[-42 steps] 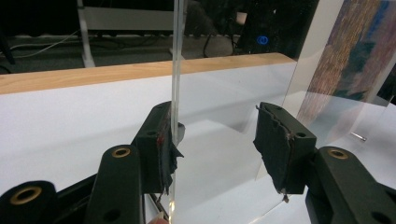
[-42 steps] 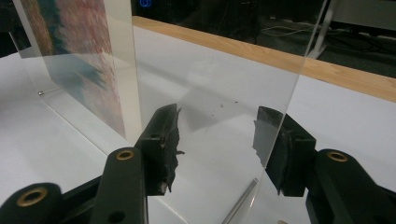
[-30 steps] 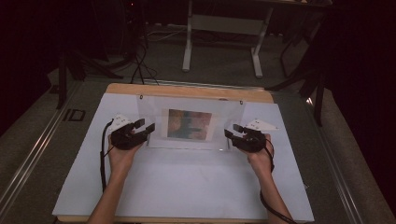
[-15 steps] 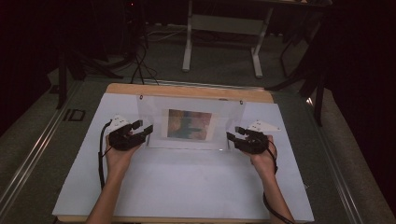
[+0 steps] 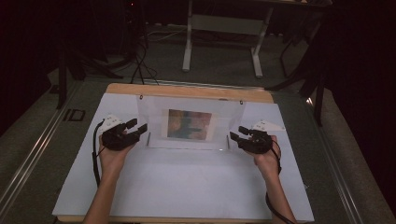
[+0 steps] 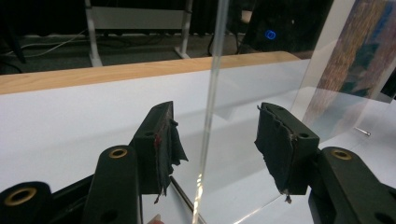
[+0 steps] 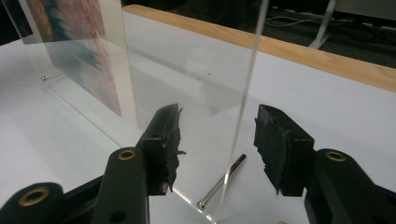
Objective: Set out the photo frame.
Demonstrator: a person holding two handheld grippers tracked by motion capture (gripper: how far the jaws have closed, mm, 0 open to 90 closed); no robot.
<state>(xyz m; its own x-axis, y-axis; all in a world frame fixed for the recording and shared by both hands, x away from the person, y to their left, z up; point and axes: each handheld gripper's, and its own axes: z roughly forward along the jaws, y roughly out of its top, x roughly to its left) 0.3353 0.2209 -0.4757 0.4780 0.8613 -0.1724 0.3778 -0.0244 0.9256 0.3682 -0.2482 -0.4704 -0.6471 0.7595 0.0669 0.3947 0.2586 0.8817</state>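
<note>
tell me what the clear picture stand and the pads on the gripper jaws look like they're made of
Picture stand: probably acrylic, glossy and clear; its edge glints and the table shows through.
Jaw pads: seemingly black cloth or foam tape, matte, with frayed, torn edges.

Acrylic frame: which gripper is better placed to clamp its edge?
Neither clearly: the left gripper and right gripper each straddle a side edge of the acrylic frame, jaws open, pads not touching.

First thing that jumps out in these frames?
A clear acrylic picture frame stands at the middle of the white table, a colourful print inside it. The left gripper and right gripper straddle its two side edges, jaws open, pads not touching the panel. A metal pin lies at the base in the right gripper view.
</note>
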